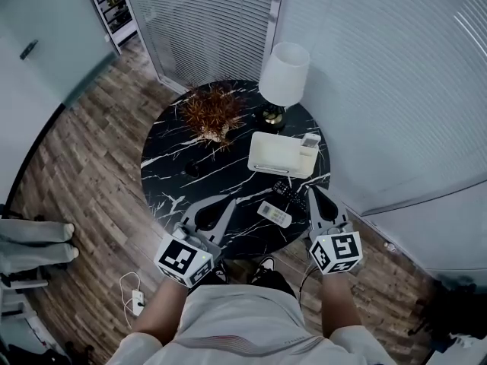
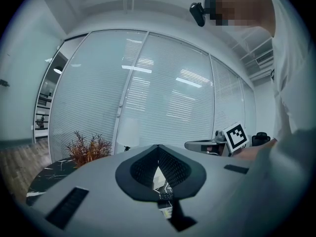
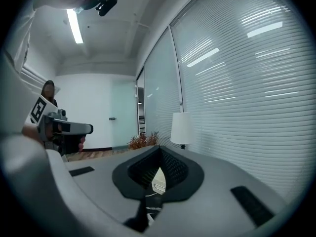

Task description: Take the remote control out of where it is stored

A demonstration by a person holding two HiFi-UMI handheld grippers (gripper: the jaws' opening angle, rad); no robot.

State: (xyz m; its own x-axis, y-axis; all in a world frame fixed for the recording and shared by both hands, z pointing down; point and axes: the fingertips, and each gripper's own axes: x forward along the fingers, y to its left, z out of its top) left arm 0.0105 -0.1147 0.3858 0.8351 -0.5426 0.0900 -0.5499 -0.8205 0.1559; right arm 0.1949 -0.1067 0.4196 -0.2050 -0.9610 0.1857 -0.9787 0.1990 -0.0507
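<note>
Dark marble desk (image 1: 163, 162) had a white remote (image 1: 274, 214) and a black remote (image 1: 290, 194) lying outside the white box (image 1: 275, 155). The black remote was hard to separate from the right gripper (image 1: 313, 192). Left gripper (image 1: 227, 204) and right both had jaws clenched, empty.

A black marble table (image 1: 163, 166) stands on wood floor (image 1: 91, 173) beside blinds (image 1: 380, 74).

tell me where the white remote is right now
In the head view the white remote lies on the round black table, right of centre, beside a black remote and left of the right gripper.
</note>
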